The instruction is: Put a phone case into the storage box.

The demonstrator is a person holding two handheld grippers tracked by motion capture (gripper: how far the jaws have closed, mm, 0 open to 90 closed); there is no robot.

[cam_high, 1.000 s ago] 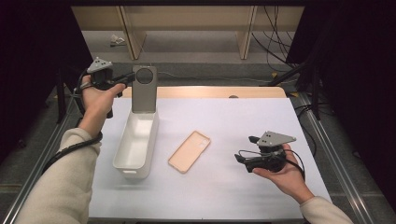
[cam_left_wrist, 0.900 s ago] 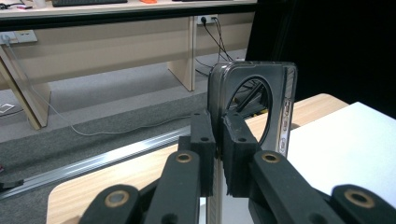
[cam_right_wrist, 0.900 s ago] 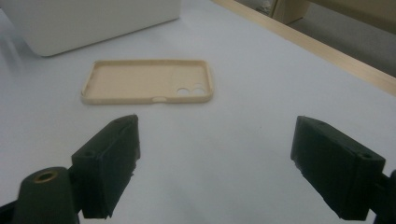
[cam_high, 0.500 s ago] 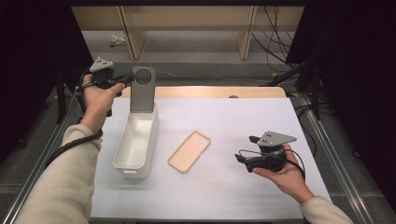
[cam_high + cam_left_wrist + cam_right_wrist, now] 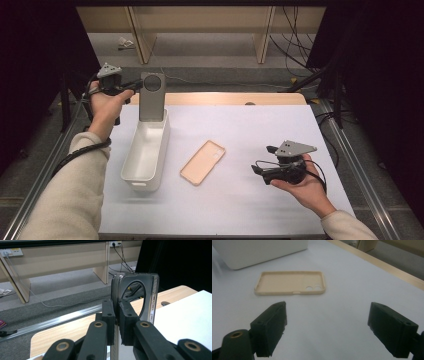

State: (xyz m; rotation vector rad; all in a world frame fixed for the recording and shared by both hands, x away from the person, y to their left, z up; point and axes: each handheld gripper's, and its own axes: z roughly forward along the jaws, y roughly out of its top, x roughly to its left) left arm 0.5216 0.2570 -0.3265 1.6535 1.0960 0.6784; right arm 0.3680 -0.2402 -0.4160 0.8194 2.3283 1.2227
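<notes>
Left gripper (image 5: 131,86) pinching grey phone case (image 5: 151,96) upright over far end of white bin (image 5: 145,155) — right gripper (image 5: 327,327) spread wide, resting low near beige phone case (image 5: 290,282) — on white mat (image 5: 260,130).

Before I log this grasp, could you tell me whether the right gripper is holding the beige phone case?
No, the right gripper is open, the beige phone case lying apart.

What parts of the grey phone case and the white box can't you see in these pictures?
- Grey phone case, high view: its bottom end is hidden behind the white box's wall.
- Grey phone case, left gripper view: the left gripper's shut pads cover one edge; the frame bottom cuts it off.
- White box, right gripper view: cut off by the top edge.
- Beige phone case: lies open side up, so its back is hidden.
</notes>
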